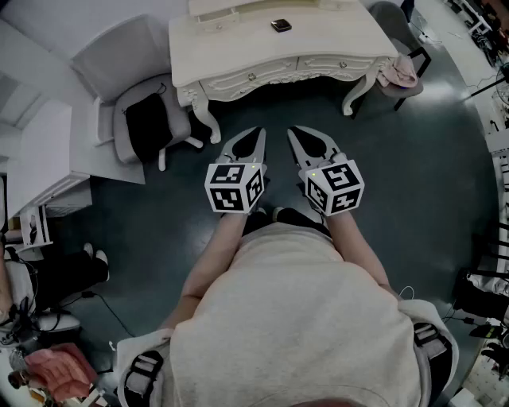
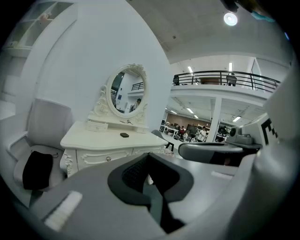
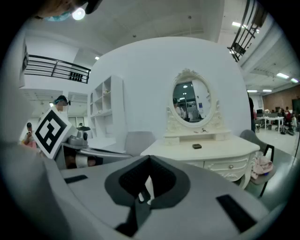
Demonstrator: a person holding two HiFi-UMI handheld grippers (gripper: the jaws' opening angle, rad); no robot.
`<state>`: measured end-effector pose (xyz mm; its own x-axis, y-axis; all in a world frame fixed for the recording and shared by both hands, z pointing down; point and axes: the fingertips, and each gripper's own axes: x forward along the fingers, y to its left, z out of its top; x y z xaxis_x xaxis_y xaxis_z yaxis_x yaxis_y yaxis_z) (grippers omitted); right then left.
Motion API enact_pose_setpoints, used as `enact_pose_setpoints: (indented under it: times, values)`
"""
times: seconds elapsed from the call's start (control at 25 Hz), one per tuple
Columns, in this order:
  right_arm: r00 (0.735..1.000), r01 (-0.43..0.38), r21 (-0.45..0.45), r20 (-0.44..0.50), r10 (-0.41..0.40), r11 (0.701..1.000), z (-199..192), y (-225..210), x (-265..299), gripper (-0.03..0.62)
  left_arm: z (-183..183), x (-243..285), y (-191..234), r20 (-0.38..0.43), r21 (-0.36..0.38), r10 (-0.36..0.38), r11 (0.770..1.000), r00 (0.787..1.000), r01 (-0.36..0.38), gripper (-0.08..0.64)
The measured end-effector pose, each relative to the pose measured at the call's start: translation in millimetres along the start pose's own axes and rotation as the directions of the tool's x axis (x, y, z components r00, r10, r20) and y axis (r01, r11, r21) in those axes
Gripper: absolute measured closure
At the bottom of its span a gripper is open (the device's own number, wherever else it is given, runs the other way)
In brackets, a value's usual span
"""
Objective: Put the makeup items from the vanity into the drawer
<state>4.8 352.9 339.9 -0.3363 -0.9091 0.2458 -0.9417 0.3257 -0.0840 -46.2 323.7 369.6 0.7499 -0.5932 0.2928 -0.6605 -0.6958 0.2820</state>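
I have both forearms stretched out ahead of the torso, side by side. The left gripper (image 1: pixel 259 130) and right gripper (image 1: pixel 293 130) are nosed slightly down and toed in, so their tips sit near each other above the dark floor (image 1: pixel 413 183). Both stop short of the vanity (image 1: pixel 238 48), touching nothing. Each marker cube (image 1: pixel 235 187) faces up at the head camera. In its own view, each gripper's jaws are closed tip to tip, with only the hollow behind the pads showing and nothing between them. The one makeup item I can pick out is a small dark case (image 1: pixel 280 25). It lies on the vanity top toward the back, well apart from both grippers. The drawers (image 1: pixel 254 76) under the front edge are closed. From overhead I get the layout. A grey chair (image 1: pixel 119 71) with a black cushion (image 1: pixel 149 125) on its seat stands left of the vanity, and a second chair (image 1: pixel 390 24) with a pink cloth (image 1: pixel 398 71) stands at its right corner. The overhead view does not show the oval mirror (image 2: pixel 127 90), which both gripper views show standing on a raised shelf at the back. Both gripper views also show the drawer knobs head-on. In the left gripper view the right gripper lies alongside on the right, and the right gripper view shows the left gripper's cube on its left. There is something small on the mirror shelf in the right gripper view, too small for me to identify.
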Motion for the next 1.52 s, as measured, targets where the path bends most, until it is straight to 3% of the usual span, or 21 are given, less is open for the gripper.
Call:
enact_pose_setpoints:
  times: [0.24,0.64,0.84,0.96,1.08,1.28,1.52]
  values:
    - [1.000,-0.004,-0.040,-0.017,0.003,0.999,-4,4,3,0.584,-3,2,-3,-0.008,0.012,-0.008,1.000,1.000,0.008,0.551]
    - [1.000,0.002,-0.026,-0.024,-0.002,1.000,-10,-2,3,0.583,-8,5,-2,-0.019,0.013,0.002,1.000,1.000,-0.002,0.551]
    - [1.000,-0.018,0.025,-0.002,0.018,1.000,-7,-10,1,0.583,2,7,-15,0.054,-0.014,-0.052,0.999,0.997,0.053,0.551]
    - [0.999,-0.039,0.020,-0.010,0.039,0.999,-13,-11,1,0.583,5,11,-25,0.074,0.007,-0.077,0.997,0.994,0.077,0.551]
    - [0.998,-0.053,0.030,-0.015,0.054,0.998,-23,-10,-2,0.583,-5,14,-30,0.050,0.023,-0.058,0.998,0.997,0.057,0.551]
    - [0.998,-0.057,0.059,-0.026,0.058,0.997,-31,-20,-8,0.583,-22,15,-26,0.015,-0.021,-0.006,1.000,1.000,0.007,0.551]
    - [0.997,-0.070,0.066,-0.028,0.072,0.995,-33,-27,5,0.583,-20,25,-14,0.016,-0.024,0.020,1.000,1.000,-0.019,0.551]
